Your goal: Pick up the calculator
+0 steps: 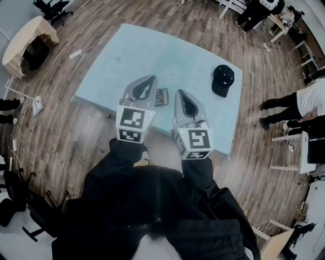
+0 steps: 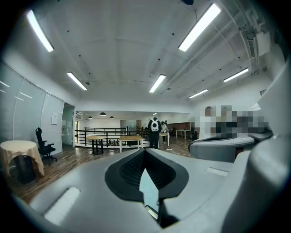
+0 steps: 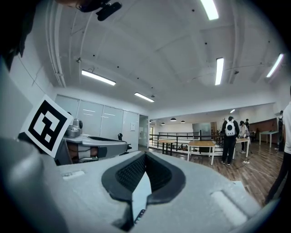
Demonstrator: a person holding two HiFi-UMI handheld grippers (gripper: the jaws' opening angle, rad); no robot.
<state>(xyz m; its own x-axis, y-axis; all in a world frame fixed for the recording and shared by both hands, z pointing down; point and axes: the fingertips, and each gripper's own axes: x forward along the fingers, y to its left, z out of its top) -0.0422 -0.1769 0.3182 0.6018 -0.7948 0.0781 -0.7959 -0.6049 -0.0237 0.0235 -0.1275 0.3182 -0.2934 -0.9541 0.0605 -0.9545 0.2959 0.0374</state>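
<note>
The calculator, small and dark with grey keys, lies near the front edge of the pale blue table. It sits between my two grippers, which point level over that edge. My left gripper is just left of it, with its jaws closed together and nothing in them. My right gripper is just right of it, also shut and empty. In the left gripper view the left gripper has its black pads meeting at the tip. The right gripper view shows the right gripper the same way.
A black cap lies on the table's right side. People stand to the right beside white tables. A cloth-covered round table and an office chair are at the far left. A power strip lies on the wooden floor.
</note>
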